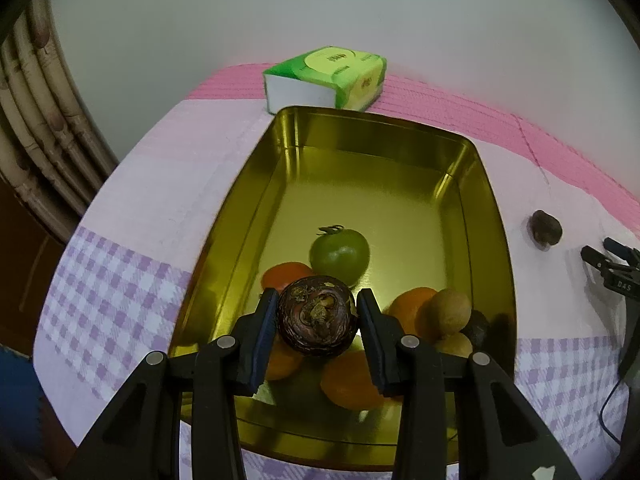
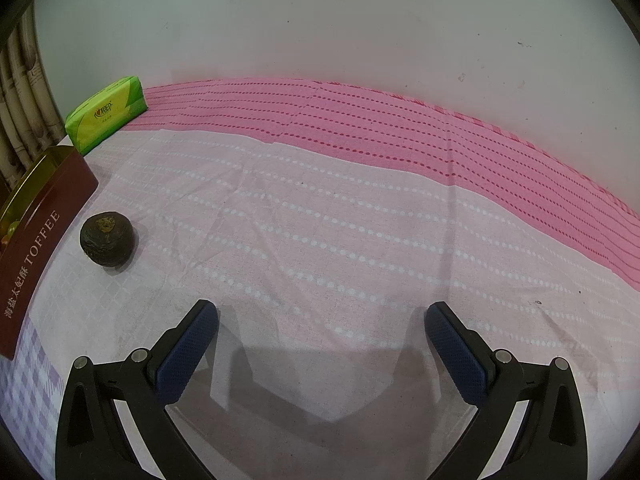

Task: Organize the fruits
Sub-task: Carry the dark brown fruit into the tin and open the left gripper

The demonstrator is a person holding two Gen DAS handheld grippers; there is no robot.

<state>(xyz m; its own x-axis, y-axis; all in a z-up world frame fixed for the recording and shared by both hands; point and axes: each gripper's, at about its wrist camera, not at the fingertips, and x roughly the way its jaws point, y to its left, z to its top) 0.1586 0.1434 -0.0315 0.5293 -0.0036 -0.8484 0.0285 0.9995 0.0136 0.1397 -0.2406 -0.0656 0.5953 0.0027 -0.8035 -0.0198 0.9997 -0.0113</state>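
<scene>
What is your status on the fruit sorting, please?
Left gripper shut on dark fruit, over tin. Right gripper open, empty. One dark fruit left on cloth. Nothing in the way.

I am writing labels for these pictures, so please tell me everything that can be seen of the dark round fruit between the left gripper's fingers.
The dark round fruit is brownish-purple with a rough, wrinkled skin and a dry, crusty patch facing the camera. It looks whole. The left gripper is shut on it, one pad pressing each side. It is held over the near end of the gold tin, above the orange fruits; whether it touches them cannot be told.
</scene>
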